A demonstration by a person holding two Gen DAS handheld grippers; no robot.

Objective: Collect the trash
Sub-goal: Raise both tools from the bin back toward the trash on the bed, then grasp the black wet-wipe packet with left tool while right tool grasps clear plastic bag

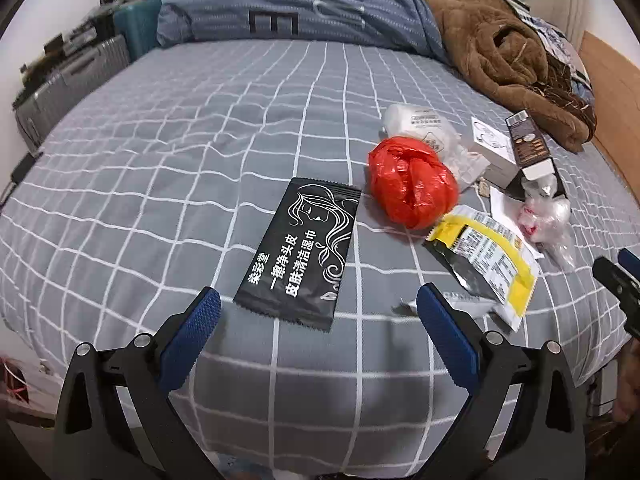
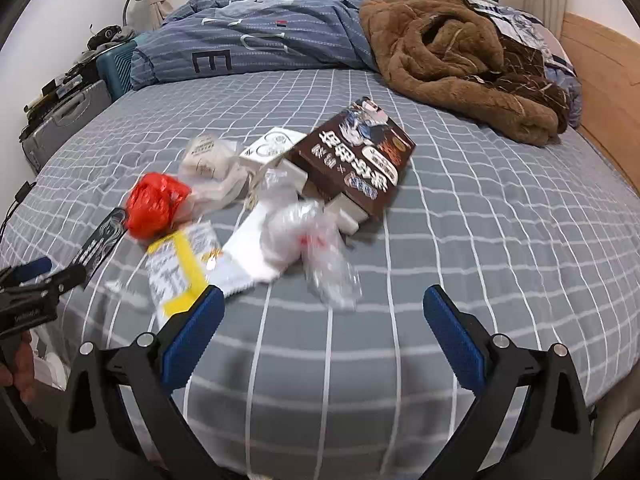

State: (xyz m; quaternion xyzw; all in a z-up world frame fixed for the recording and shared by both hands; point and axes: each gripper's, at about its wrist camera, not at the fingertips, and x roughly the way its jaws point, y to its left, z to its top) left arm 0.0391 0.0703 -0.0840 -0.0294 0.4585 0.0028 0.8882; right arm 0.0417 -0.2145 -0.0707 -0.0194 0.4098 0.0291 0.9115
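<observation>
Left wrist view is showing the left gripper (image 1: 318,306) hovering low over the bed (image 1: 160,160), its blue fingers spread wide and holding nothing. Just ahead of it a black wet-wipe packet (image 1: 302,248) is lying flat on the checked sheet, framed between the fingers. Beside that packet a crumpled red plastic bag (image 1: 412,182) is sitting, and to its right a yellow snack wrapper (image 1: 486,258) is lying open near the right finger. Behind these a white wrapped bundle (image 1: 420,126), a small white box (image 1: 494,144) and a brown carton (image 1: 528,146) are resting close together, with a clear plastic bag (image 1: 546,214) lying at the carton's open end.

The right wrist view is showing the right gripper (image 2: 324,306) in the same state: fingers wide apart, nothing between them. The clear plastic bag (image 2: 308,240) is lying just ahead of it, partly blurred, with the brown carton (image 2: 356,160) behind.

No bin or sack for gathering is appearing in either view, so where the trash is meant to go cannot be told. Judging from how things lie, the collecting is barely starting: every piece is lying loose on the sheet, none is lifted, and all of them are waiting to be picked up. A brown blanket (image 2: 452,56) and blue duvet (image 2: 256,44) are heaped at the far side, apart from the litter.
</observation>
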